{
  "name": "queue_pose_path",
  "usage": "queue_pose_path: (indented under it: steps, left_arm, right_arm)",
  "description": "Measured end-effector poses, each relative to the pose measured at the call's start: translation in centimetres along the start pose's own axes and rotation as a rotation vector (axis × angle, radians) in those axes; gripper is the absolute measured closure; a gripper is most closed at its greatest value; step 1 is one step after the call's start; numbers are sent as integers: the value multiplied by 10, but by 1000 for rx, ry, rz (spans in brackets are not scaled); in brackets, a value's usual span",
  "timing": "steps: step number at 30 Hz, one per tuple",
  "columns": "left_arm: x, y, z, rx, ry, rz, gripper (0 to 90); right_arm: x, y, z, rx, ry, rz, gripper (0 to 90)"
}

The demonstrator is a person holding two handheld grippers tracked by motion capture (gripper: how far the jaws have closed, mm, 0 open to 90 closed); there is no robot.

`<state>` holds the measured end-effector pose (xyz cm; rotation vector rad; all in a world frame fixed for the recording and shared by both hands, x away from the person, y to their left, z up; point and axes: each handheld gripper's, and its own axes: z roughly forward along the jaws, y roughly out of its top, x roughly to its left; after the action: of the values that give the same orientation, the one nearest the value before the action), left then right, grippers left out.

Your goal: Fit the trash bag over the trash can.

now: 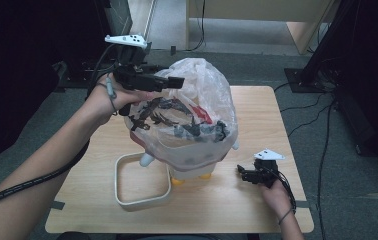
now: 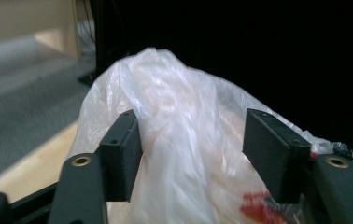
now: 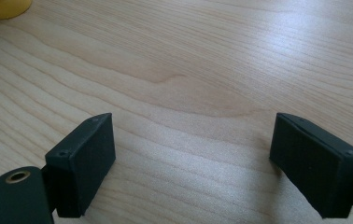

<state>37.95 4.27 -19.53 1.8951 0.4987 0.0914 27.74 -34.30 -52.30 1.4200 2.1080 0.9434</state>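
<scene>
Bag Crown Alignment With the Left Gripper

Position of the work: the plastic bag (image 1: 192,112) stood near the middle of the table (image 1: 257,120), a translucent sack with dark and red print, bulging over a white object with yellow feet that it mostly hid. A white rounded-square frame (image 1: 142,181) lay on the table touching the bag's near-left base.

Left gripper (image 1: 174,82): you held it raised at the bag's upper left, pointing across toward the bunched crown. In the left gripper view the jaws stood apart, and the gathered peak of the bag (image 2: 165,93) rose between and just beyond them. The film looked close to the left jaw, but contact could not be confirmed. Nothing was clamped.

Right gripper (image 1: 242,172): you rested it low near the table's right front, well apart from the bag's top. In the right gripper view its jaws were spread over bare wood, with a yellow foot (image 3: 2,7) at the corner of that view.

Governing relation: the crown lay straight ahead of the left gripper, along its pointing axis, and the bag's long axis ran upright. The left hand was clearly the nearer one. Judged from this, the coming move called for a short advance so the bunched film sat fully between the pads before closing; closing early risked pinching only a loose fold.
</scene>
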Motion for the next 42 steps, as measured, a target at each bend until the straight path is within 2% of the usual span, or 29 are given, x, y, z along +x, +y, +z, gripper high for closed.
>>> queue_pose_path:
  steps: [3, 6, 9, 10, 12, 14, 15, 17, 20, 22, 24, 27, 30, 33, 35, 40, 42]
  left_arm:
    - [-3, 6, -8, -42, 16, 60, 335]
    - [-7, 10, -14, -64, 10, 85, 296]
    - [-11, 15, -23, -85, 48, 154, 292]
    - [-11, 17, -26, -101, 51, 155, 295]
    - [-10, 19, -28, -107, 32, 130, 296]
    - [-11, 18, -28, -99, 9, 147, 315]
    - [-12, 16, -27, -84, -3, 163, 354]
    - [-13, 9, -21, -49, -16, 187, 359]
    - [-15, -2, -9, 30, -27, 189, 410]
    - [-14, -8, -1, 50, -51, 189, 402]
    - [-15, -11, 8, 66, -45, 186, 381]
    - [-17, -14, 21, 78, -50, 159, 359]
    - [-21, -14, 34, 69, -68, 168, 301]
    - [-27, -11, 44, 63, -83, 181, 302]
    - [-32, -4, 46, 41, -89, 204, 301]
    - [-39, 20, 42, -39, -87, 219, 255]
    - [-39, 25, 43, -60, -88, 200, 222]
  right_arm:
    - [0, 0, 0, 0, 0, 0, 141]
    - [0, 0, 0, 0, 0, 0, 141]
    - [0, 0, 0, 0, 1, 0, 141]
    - [0, 0, 0, -1, 1, 1, 141]
    - [0, 0, 0, -1, 1, 1, 141]
    - [0, 0, 0, -1, 1, 1, 141]
    - [0, 0, 0, -1, 1, 1, 141]
    - [0, 0, 0, 0, 1, 1, 141]
    - [0, 0, 0, -1, 1, 1, 141]
    - [0, 0, 0, -1, 1, 2, 141]
    - [0, 0, 0, -1, 1, 2, 141]
    - [0, 0, 0, -3, 0, -1, 141]
    - [0, 0, 0, -2, 0, -1, 141]
    - [0, 0, 0, -2, 1, -1, 141]
    - [0, 0, 0, -2, 1, -1, 141]
    - [0, 0, 0, -2, 1, -1, 141]
    - [0, 0, 0, -2, 1, -1, 141]
